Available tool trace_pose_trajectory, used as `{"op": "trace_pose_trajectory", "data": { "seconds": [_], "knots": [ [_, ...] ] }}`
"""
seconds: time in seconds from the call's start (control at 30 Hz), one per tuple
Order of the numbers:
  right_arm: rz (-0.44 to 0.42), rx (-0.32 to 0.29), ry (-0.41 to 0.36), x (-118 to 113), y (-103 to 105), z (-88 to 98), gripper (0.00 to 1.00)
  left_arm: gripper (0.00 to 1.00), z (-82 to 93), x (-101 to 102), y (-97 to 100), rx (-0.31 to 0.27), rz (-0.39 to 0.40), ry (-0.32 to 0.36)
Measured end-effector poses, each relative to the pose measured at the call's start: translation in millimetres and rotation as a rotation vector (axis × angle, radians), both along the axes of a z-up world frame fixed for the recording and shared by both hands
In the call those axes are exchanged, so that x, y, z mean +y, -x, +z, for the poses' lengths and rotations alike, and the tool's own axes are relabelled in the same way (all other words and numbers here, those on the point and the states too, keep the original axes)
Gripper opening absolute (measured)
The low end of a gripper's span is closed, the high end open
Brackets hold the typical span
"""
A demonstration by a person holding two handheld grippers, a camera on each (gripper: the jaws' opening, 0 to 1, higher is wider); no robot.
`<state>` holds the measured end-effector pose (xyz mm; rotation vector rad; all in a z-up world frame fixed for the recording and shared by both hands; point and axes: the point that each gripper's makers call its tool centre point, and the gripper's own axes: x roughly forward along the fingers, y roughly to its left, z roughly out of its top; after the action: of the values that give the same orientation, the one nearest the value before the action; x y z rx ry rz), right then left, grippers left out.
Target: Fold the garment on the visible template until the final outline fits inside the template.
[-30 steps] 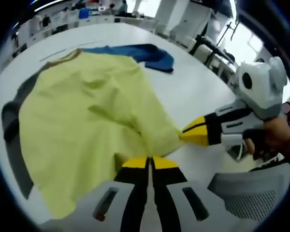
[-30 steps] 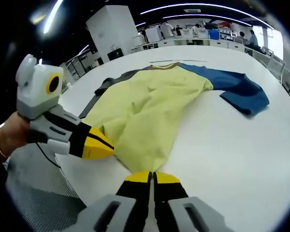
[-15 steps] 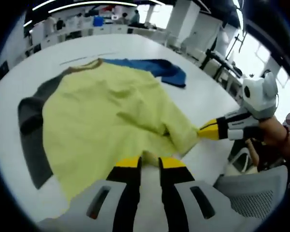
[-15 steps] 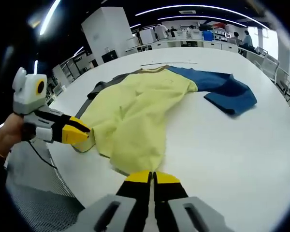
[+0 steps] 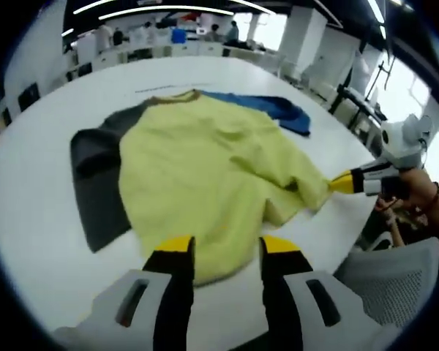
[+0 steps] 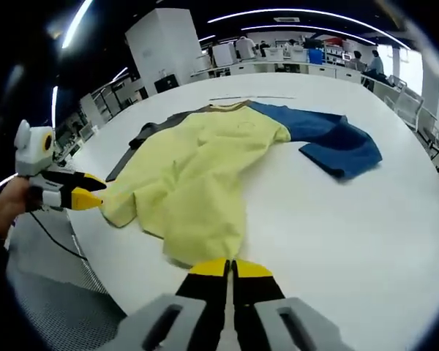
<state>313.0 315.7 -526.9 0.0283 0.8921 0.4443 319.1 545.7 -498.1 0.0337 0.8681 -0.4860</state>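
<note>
Yellow garment (image 5: 205, 168) lies spread on the white bench (image 5: 44, 219), rumpled, partly over the dark grey template (image 5: 95, 183). Long axis runs from the collar (image 5: 172, 96) at the far end to the hem nearest the grippers. Collar points away from both cameras.

Template: the shirt covers most of it; only a strip along one side and the shoulder area shows, so its full outline can't be made out. A blue sleeve (image 6: 329, 139) sticks out to the side near the collar, off the template and flat on the bench. Whether the other sleeve is tucked under, can't tell.

Left gripper (image 5: 223, 245): jaws apart, nothing between them, yellow tips just over the hem edge. In the right gripper view it comes in from the left (image 6: 88, 197), held by a hand (image 6: 7, 208), tips beside a corner of the yellow fabric; contact not clear at that size.

Right gripper (image 6: 229, 268): jaws closed together at the near hem; fabric pinched or not, can't tell. In the left gripper view (image 5: 344, 183) its yellow tip meets a pulled-out corner of the hem.

Mesh chair back (image 5: 395, 285) just off the bench edge. Background benches and people are blurred.
</note>
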Motion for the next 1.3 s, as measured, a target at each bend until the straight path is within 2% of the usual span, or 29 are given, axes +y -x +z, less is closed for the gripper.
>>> {"op": "trace_pose_trajectory", "data": {
  "seconds": [0.13,0.23,0.47,0.7,0.87,1.0,1.07,1.2,1.3],
  "knots": [
    [0.001,-0.010,0.054,-11.7,-1.0,0.8,0.00,0.31,-6.9,23.7,3.0,0.023,0.063,-0.066],
    [-0.011,-0.011,0.049,-16.7,-1.2,1.9,0.00,0.31,-12.4,36.0,4.4,0.035,0.087,-0.093],
    [-0.032,-0.006,0.051,-22.0,-0.7,0.7,0.00,0.29,-17.7,43.0,7.9,0.078,0.116,-0.051],
    [-0.039,-0.003,0.054,-24.5,-0.7,-0.3,0.00,0.27,-29.2,47.1,13.0,0.119,0.117,-0.042],
    [-0.049,-0.006,0.064,-29.6,-1.9,0.6,0.00,0.21,-32.1,41.4,12.3,0.147,0.125,0.045],
    [-0.055,-0.010,0.073,-33.3,-3.2,2.1,0.00,0.11,-26.7,41.0,7.3,0.126,0.134,0.043],
    [-0.056,-0.011,0.075,-34.2,-3.8,2.2,0.00,0.00,-21.3,40.4,1.8,0.100,0.134,0.049],
    [-0.054,-0.012,0.081,-35.1,-4.5,2.2,0.00,0.00,-9.5,34.2,-11.7,0.061,0.133,0.094],
    [-0.054,-0.010,0.079,-34.5,-3.9,1.1,0.00,0.00,-4.7,28.9,-19.7,0.048,0.117,0.096]
  ]
}}
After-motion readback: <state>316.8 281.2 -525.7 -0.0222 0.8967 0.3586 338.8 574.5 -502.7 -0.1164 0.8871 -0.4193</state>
